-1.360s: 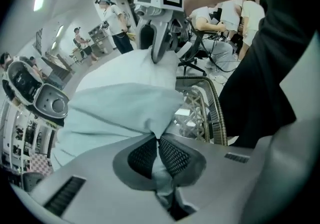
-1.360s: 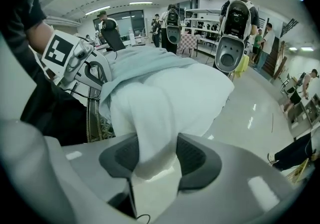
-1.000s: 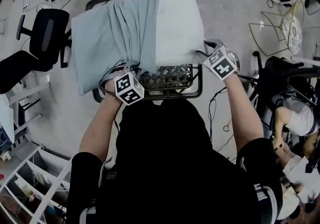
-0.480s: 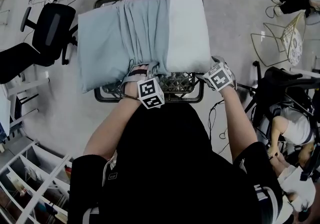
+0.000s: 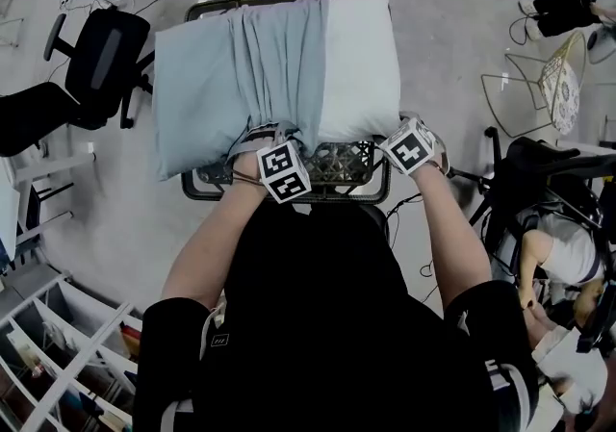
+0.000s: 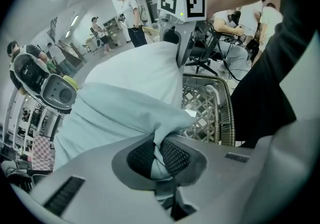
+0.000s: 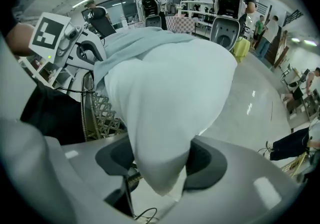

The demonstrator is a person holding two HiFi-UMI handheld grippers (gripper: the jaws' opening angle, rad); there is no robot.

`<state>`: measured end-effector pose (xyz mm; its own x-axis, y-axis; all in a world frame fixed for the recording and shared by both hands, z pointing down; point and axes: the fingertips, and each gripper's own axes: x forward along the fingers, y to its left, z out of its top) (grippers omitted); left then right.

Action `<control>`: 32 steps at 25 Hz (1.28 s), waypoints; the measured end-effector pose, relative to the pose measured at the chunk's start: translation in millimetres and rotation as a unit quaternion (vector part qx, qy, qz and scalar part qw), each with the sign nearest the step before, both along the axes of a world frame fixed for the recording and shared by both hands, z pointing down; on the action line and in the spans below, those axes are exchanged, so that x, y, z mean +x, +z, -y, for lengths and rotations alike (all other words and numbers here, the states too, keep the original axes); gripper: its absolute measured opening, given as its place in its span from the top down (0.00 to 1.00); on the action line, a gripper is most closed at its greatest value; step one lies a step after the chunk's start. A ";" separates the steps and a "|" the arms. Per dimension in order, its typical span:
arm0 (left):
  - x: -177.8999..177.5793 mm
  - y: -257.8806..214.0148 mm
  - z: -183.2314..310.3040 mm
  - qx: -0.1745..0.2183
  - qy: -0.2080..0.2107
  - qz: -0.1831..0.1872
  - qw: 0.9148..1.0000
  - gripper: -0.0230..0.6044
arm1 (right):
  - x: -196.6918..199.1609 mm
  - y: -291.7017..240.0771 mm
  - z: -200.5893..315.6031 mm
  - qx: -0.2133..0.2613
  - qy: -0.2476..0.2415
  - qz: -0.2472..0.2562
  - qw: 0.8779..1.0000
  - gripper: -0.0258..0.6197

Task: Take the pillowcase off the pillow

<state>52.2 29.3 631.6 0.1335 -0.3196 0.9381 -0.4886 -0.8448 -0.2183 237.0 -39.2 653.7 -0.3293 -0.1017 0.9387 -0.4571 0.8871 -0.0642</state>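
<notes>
A white pillow point(image 5: 358, 60) lies on a wicker stand point(image 5: 337, 163), its left part still in a pale blue pillowcase point(image 5: 226, 74) that is bunched in folds near the middle. My left gripper point(image 5: 274, 146) is at the near edge by the bunched hem. In the left gripper view its jaws point(image 6: 159, 157) have just been closing and are shut on a fold of the pillowcase point(image 6: 120, 113). My right gripper point(image 5: 404, 132) is at the pillow's bare near right corner. Its jaws point(image 7: 160, 160) have also just been closing and grip the pillow point(image 7: 170, 93) corner between the pads.
The stand's woven rim point(image 6: 207, 111) shows under the pillow. A black office chair point(image 5: 101, 60) stands to the left, a wire chair point(image 5: 539, 74) to the right, and a seated person point(image 5: 568, 238) at the right edge. White shelving point(image 5: 58, 353) is at the lower left.
My left gripper has shifted right along the pillow's near edge to the bunched hem. My right gripper has come in closer to the pillow's bare corner.
</notes>
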 end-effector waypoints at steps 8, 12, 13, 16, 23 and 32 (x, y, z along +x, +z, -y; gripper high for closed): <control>-40.6 -10.8 -10.3 -0.007 -0.014 -0.010 1.000 0.94 | 10.4 -17.0 10.0 -0.013 -0.030 0.007 0.999 0.55; -56.7 -13.4 -17.0 -0.005 -0.019 -0.019 1.000 0.94 | 12.8 -13.5 14.0 -0.016 -0.038 0.010 0.999 0.55; -56.0 -14.6 -18.1 -0.003 -0.021 -0.026 0.999 0.94 | 12.5 -13.1 12.8 -0.017 -0.037 0.009 0.999 0.55; -47.3 -25.8 -16.7 0.019 -0.036 -0.052 0.998 0.90 | 12.6 -14.8 9.4 -0.017 -0.034 0.005 0.999 0.49; -71.9 -49.2 -34.6 0.066 -0.104 -0.050 0.991 0.72 | 12.2 -32.7 8.0 0.016 -0.057 -0.018 0.998 0.40; -130.9 -10.1 -42.2 0.032 -0.130 -0.012 0.991 0.60 | -55.5 -72.7 1.1 0.110 -0.123 0.011 0.986 0.39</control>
<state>-78.7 71.5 621.6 0.0619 -0.4043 0.9125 -0.6934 -0.6751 -0.2521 181.5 -40.3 581.0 -0.3901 -0.2170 0.8948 -0.2262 0.9646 0.1353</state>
